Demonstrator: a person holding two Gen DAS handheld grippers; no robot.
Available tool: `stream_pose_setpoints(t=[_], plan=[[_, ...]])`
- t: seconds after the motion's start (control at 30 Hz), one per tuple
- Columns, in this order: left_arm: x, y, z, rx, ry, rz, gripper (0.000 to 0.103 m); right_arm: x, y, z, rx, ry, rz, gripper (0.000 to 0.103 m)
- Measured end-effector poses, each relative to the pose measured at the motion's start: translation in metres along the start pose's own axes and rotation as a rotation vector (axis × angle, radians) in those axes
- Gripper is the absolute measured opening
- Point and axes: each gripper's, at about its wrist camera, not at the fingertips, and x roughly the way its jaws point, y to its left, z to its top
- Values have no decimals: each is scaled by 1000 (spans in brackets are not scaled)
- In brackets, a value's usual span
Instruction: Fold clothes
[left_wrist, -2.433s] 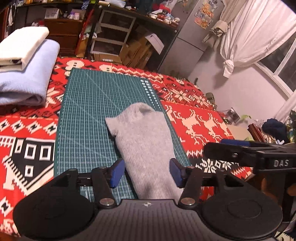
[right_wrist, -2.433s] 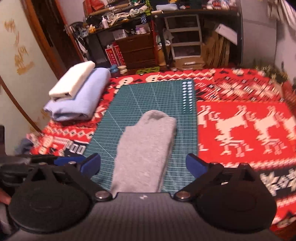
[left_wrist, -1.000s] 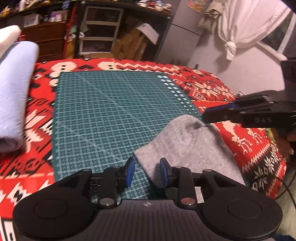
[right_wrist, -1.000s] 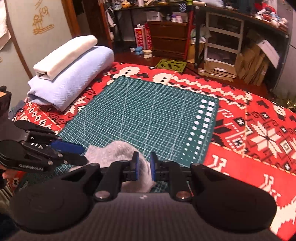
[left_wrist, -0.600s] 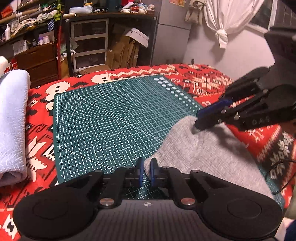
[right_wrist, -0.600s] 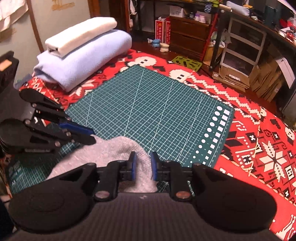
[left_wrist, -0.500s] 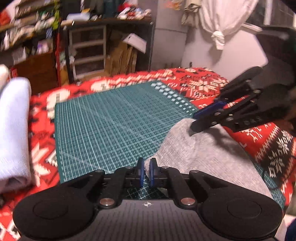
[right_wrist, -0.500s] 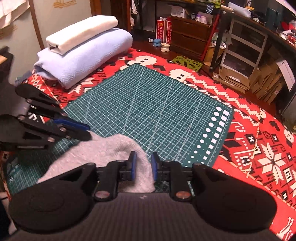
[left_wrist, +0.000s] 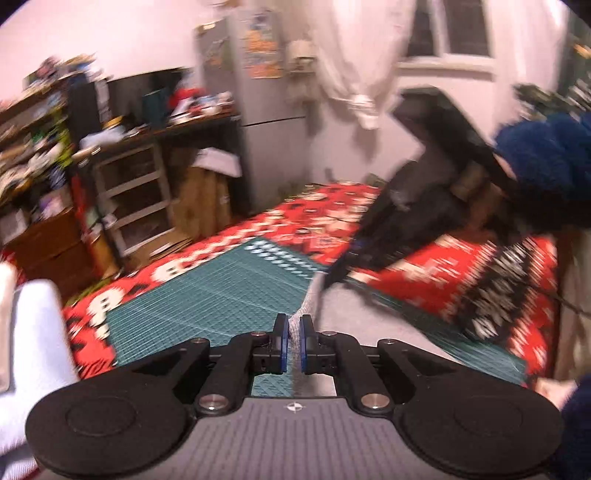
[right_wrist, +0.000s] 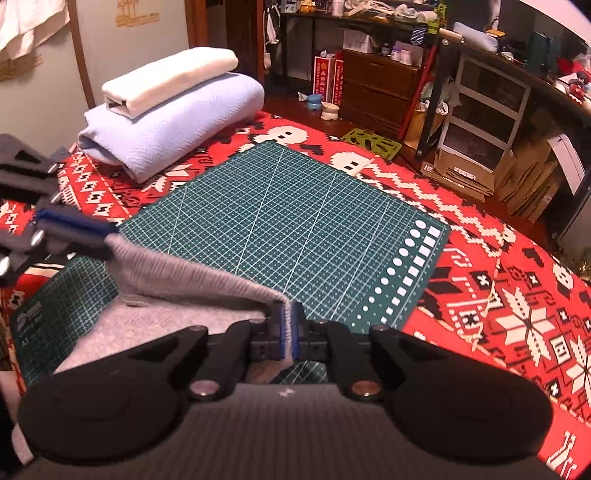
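Note:
A grey knit garment (right_wrist: 173, 280) lies on the green cutting mat (right_wrist: 295, 221), its far end raised off the mat. My right gripper (right_wrist: 287, 326) is shut on one corner of that raised edge. My left gripper (left_wrist: 291, 341) is shut on the other corner, and it shows in the right wrist view (right_wrist: 92, 240) at the left. The edge hangs stretched between the two grippers. In the blurred left wrist view the grey garment (left_wrist: 369, 328) spreads to the right, and the right gripper (left_wrist: 332, 275) pinches it higher up. A dark blue sleeve (left_wrist: 546, 166) holds that gripper.
A red patterned blanket (right_wrist: 498, 295) covers the bed under the mat. A folded light blue blanket (right_wrist: 177, 122) with a white one (right_wrist: 170, 79) on top sits at the far left. Shelves, drawers and cardboard boxes (right_wrist: 480, 147) line the room behind.
Both grippers closed on the garment's far corners and lifted that edge off the mat. The left wrist view has tilted up and blurred with fast motion.

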Motion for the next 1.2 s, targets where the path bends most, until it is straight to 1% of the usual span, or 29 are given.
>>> stream_pose_setpoints(t=[0.13, 0.2, 0.3, 0.4, 0.5, 0.63, 0.67, 0.77, 0.9, 0.93, 0.97, 1.0, 1.1, 1.17, 1.2], plan=[[10, -24, -12, 63, 58, -34, 6, -9, -2, -10, 24, -3, -17, 5], [17, -31, -18, 65, 78, -40, 6, -12, -4, -15, 38, -2, -29, 5], [25, -34, -23, 61, 92, -20, 7, -18, -8, -22, 62, -3, -45, 6], [26, -31, -24, 33, 103, -7, 11, -27, -14, -19, 111, -34, -51, 7], [22, -28, -27, 14, 122, 16, 12, -36, -13, -12, 143, -75, -23, 7], [14, -22, -36, -24, 146, 49, 12, -37, 4, -3, 155, -106, 67, 10], [13, -19, -38, -39, 155, 59, 12, -36, 10, -2, 148, -104, 89, 10], [8, -4, -40, -142, 151, 69, 12, -26, 27, -4, 119, -68, 104, 11], [7, 22, -38, -351, 106, 34, 14, -13, 46, -12, 101, -27, 116, 12], [8, 27, -38, -389, 101, 26, 17, -11, 49, -14, 100, -20, 118, 12], [11, 31, -37, -421, 99, 18, 23, -10, 49, -16, 111, -22, 118, 13], [14, 32, -37, -436, 104, 14, 25, -11, 47, -17, 120, -30, 118, 13], [25, 36, -37, -464, 125, 4, 26, -21, 33, -15, 166, -73, 95, 13], [29, 38, -39, -501, 137, -5, 27, -25, 18, -13, 216, -97, 65, 17], [29, 40, -41, -526, 137, -16, 27, -25, 7, -13, 259, -99, 49, 20]])
